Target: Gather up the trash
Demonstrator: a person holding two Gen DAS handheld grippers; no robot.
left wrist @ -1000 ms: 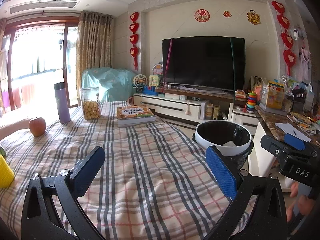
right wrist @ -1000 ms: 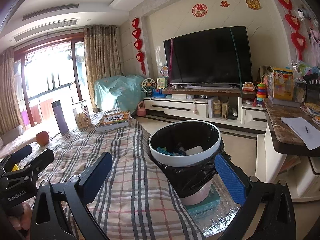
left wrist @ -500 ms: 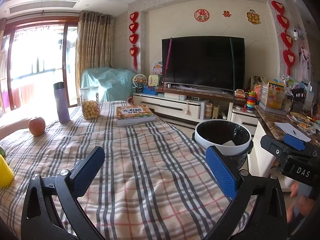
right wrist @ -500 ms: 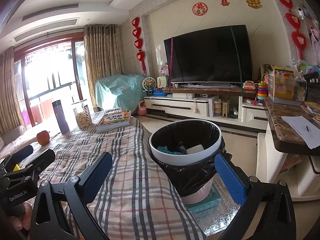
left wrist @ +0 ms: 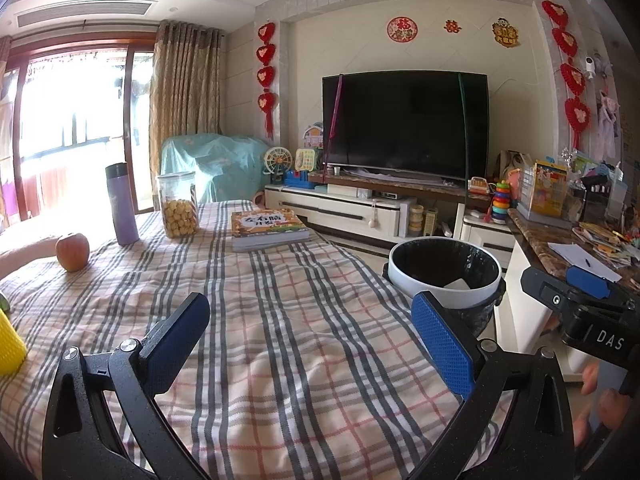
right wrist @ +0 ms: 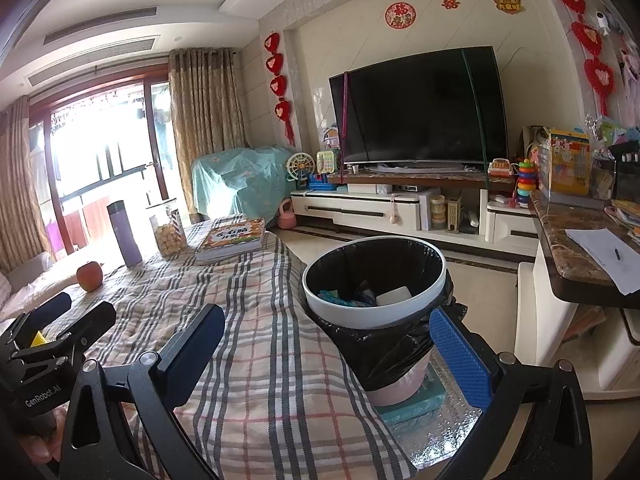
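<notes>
A white-rimmed trash bin [right wrist: 320, 304] with a black liner stands beside the table's right edge and holds a white scrap and blue-green wrappers. It also shows in the left wrist view [left wrist: 400, 280]. My left gripper [left wrist: 310, 336] is open and empty over the checked tablecloth [left wrist: 280, 320]. My right gripper [right wrist: 324, 344] is open and empty, just in front of the bin, over the table's right edge. Each gripper shows in the other's view: the right one [left wrist: 576, 292], the left one [right wrist: 60, 316].
On the cloth stand an apple [left wrist: 72, 251], a purple flask [left wrist: 121, 209], a snack jar [left wrist: 178, 204], a book [left wrist: 268, 227] and a yellow object [left wrist: 10, 344] at the left edge. A marble counter [right wrist: 568, 248] with papers is at right.
</notes>
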